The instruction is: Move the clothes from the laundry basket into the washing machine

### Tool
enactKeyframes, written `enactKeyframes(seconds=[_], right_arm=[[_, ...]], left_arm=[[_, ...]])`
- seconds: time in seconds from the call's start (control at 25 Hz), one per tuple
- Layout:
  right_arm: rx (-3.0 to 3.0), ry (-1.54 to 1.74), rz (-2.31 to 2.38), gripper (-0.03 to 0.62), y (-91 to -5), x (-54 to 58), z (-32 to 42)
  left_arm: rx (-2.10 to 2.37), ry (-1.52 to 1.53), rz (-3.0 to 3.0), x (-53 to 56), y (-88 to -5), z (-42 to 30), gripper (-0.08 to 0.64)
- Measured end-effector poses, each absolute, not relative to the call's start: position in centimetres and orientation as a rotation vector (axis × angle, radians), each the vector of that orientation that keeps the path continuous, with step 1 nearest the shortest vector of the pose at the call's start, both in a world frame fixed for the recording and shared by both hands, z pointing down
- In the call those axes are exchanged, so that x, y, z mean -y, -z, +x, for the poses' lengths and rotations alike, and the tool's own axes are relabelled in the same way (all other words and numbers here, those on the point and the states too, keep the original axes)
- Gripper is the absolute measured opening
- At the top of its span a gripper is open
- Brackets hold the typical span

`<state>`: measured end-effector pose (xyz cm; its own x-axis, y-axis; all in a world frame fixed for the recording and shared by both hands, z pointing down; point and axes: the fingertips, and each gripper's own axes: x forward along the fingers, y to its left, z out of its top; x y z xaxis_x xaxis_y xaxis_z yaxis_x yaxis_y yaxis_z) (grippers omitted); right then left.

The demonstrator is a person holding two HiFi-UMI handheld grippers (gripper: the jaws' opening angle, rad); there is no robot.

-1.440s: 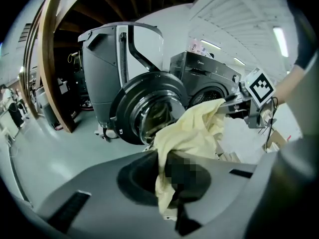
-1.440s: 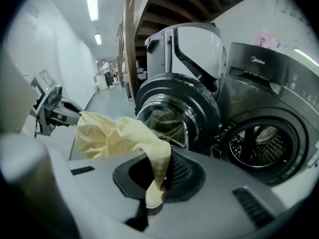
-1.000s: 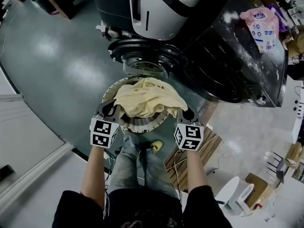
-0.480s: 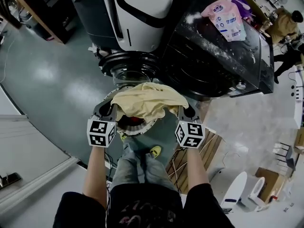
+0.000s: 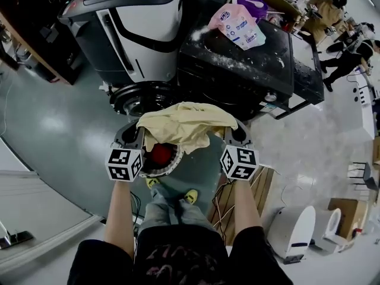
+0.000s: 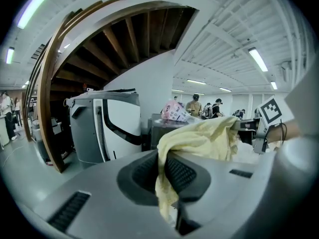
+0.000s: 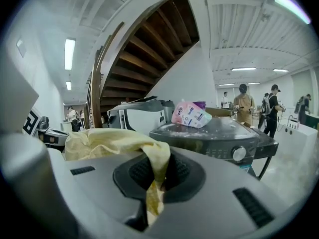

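Observation:
A pale yellow cloth (image 5: 184, 126) hangs stretched between my two grippers, above the round laundry basket (image 5: 159, 171). My left gripper (image 5: 138, 136) is shut on the cloth's left edge and my right gripper (image 5: 233, 134) on its right edge. In the left gripper view the cloth (image 6: 199, 138) runs out of the shut left gripper (image 6: 167, 178). The right gripper view shows the same cloth (image 7: 109, 143) pinched in the right gripper (image 7: 158, 176). A red garment (image 5: 160, 154) lies in the basket. The black washing machine (image 5: 243, 70) stands ahead, its round door ring (image 5: 141, 97) low at the front.
A grey-and-white machine (image 5: 133, 28) stands left of the black one. A pink detergent bag (image 5: 237, 24) lies on the black machine's top. Wooden slats (image 5: 237, 200) and cables lie on the floor by my right leg. People stand at the far right.
Both grippers have risen with the yellow cloth, lifting it off the basket and uncovering the red garment. The head view has tipped up toward the machines.

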<state>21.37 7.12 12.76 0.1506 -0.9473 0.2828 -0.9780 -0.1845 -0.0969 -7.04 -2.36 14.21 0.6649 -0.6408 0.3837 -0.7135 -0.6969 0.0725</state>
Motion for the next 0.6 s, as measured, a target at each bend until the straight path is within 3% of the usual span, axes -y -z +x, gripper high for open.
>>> enactKeyframes(seconds=[0.6], right_arm=[[1.77,-0.335,2.523,0.012,-6.7,-16.0,32.4]], left_arm=[[0.865,-0.406,2.829,-1.4,-7.7,6.9,0.032]])
